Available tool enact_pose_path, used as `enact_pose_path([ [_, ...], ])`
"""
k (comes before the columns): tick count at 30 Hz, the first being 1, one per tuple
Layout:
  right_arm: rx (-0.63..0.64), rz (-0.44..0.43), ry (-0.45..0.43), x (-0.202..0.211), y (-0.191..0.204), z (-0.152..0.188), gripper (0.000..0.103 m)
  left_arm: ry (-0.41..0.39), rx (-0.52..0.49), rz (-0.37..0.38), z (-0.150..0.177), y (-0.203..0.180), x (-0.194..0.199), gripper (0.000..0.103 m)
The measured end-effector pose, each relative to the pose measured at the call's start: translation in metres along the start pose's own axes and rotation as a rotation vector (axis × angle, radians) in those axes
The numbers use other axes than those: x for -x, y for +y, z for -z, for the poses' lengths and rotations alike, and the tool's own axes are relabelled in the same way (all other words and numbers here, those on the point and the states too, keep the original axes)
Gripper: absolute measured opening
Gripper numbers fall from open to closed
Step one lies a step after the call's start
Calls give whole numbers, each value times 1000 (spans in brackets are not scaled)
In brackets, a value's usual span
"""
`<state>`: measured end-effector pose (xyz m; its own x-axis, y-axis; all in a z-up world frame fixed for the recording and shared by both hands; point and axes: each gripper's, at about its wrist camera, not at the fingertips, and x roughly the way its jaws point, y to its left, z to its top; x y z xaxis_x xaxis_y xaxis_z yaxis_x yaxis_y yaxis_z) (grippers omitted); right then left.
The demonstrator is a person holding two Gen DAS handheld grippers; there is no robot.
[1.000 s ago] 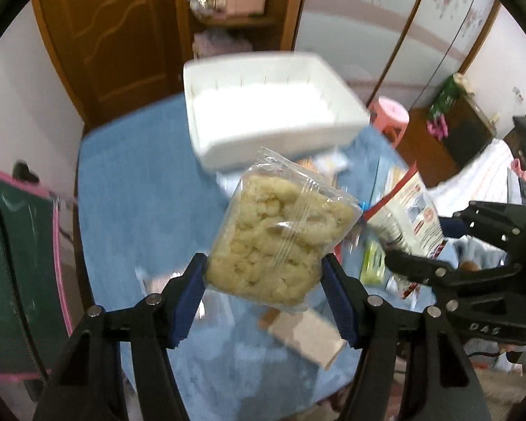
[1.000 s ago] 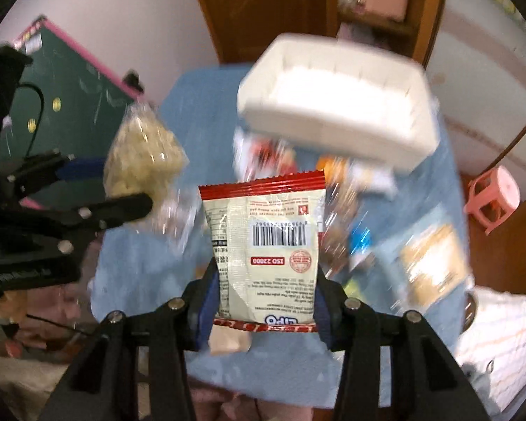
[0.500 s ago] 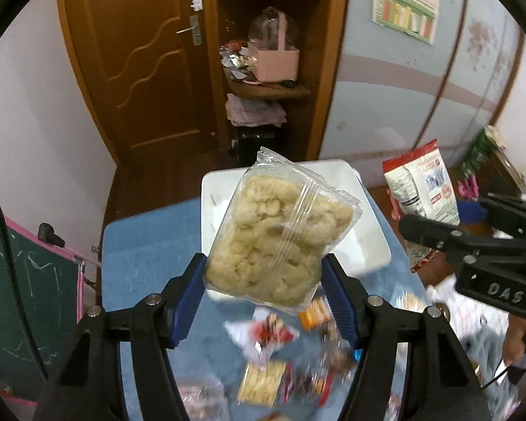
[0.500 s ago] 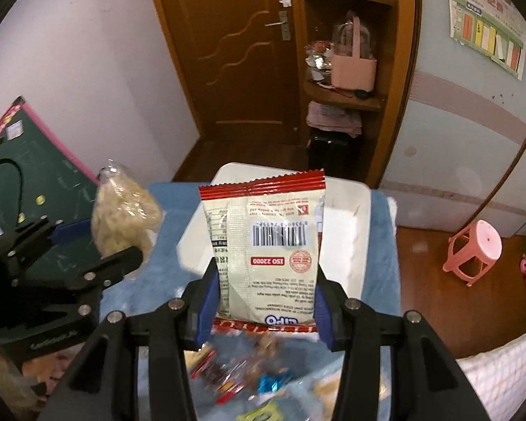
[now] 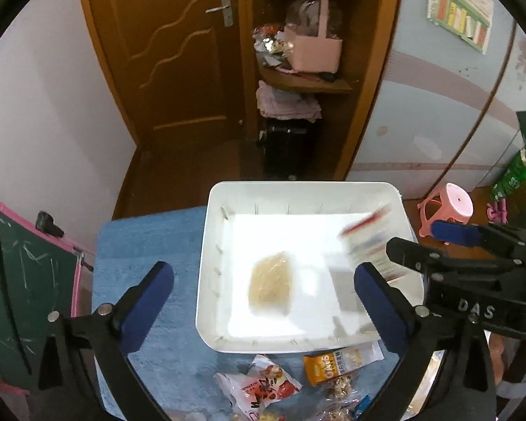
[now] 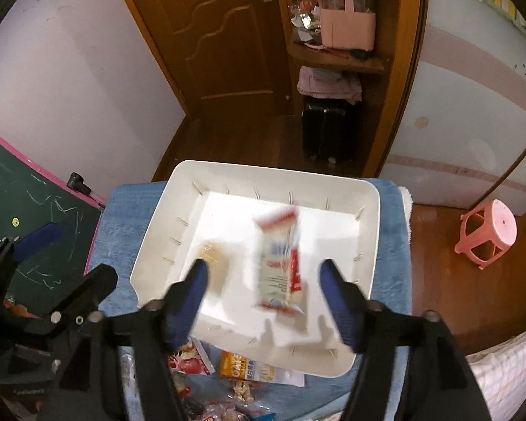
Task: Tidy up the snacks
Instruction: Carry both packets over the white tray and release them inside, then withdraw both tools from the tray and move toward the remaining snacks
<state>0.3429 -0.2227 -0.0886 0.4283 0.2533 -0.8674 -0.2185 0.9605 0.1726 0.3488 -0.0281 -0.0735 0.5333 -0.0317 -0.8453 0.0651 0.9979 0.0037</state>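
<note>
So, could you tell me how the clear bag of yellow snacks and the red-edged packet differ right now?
The clear bag of yellow snacks is see-through; the red-edged packet is printed and opaque. The bag shows fairly sharp, towards the left of the white bin; the packet is motion-blurred, towards its right. Both are over the bin's inside, and neither is gripped: the left gripper and right gripper are open.

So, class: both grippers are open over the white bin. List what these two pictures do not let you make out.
1. Red-and-white packet: print unreadable in both views, motion blur.
2. Clear bag of pale snacks: partly hidden by the right gripper finger in the right wrist view.
3. Snacks on the blue cloth below the white bin: cut off by the bottom edge and the left gripper.
</note>
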Motion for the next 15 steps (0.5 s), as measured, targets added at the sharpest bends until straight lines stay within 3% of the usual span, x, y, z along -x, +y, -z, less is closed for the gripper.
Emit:
enact_pose_path([
  [6,-7,-10,4,0,0,7,77,14,15,-25,5,6,-6,102],
  [15,-34,9,7,22,8,24,77,-26,-18,1,18,4,32,102],
])
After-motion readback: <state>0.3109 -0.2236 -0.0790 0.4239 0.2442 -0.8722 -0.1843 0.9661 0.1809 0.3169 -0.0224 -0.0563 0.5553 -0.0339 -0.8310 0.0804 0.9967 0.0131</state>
